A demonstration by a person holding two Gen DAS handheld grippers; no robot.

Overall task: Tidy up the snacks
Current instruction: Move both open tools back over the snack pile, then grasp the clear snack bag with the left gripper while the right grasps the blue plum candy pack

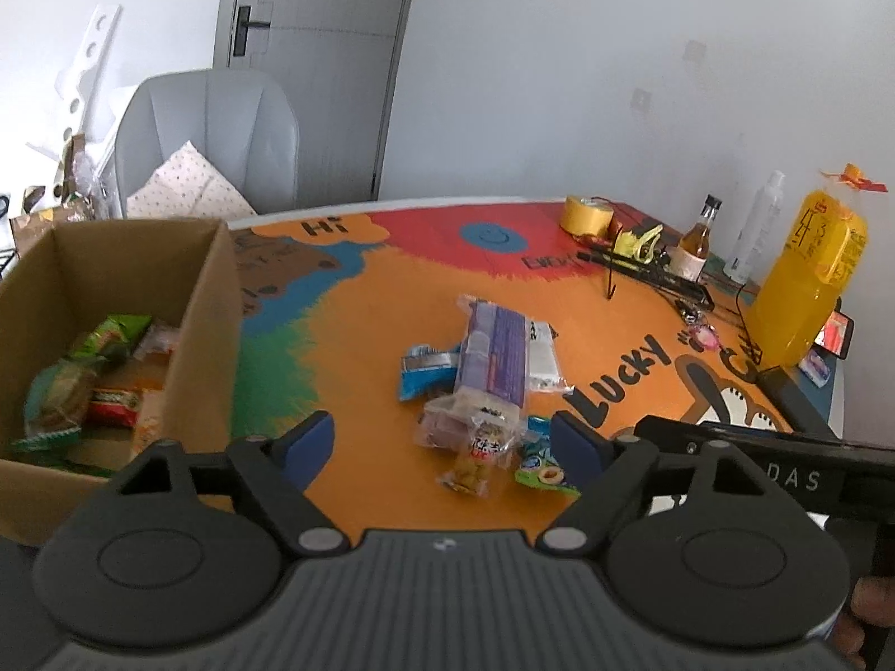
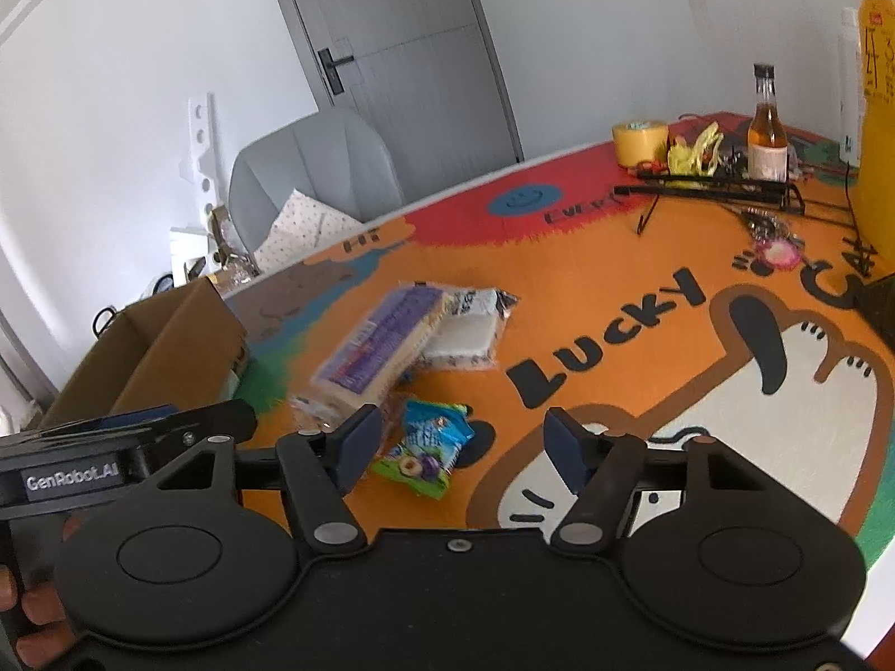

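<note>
A pile of snacks lies mid-table: a long purple pack (image 1: 495, 352) (image 2: 377, 349), a white pack (image 1: 542, 358) (image 2: 467, 330), a blue packet (image 1: 425, 374), a clear wrapped candy (image 1: 475, 450) and a green-blue packet (image 1: 540, 461) (image 2: 428, 447). The cardboard box (image 1: 212, 302) (image 2: 162, 346) at left holds several green and red snack packs (image 1: 84, 386). My left gripper (image 1: 444, 436) is open and empty, just before the pile. My right gripper (image 2: 458, 436) is open and empty, with the green-blue packet near its left finger.
At the table's far right stand a yellow tape roll (image 1: 587, 215), a small bottle (image 1: 699, 240), a black wire rack (image 1: 649, 274) and a big yellow bag (image 1: 805, 279). A grey chair (image 1: 212, 134) stands behind the box. The right gripper's body (image 1: 783, 458) is at the left gripper's right.
</note>
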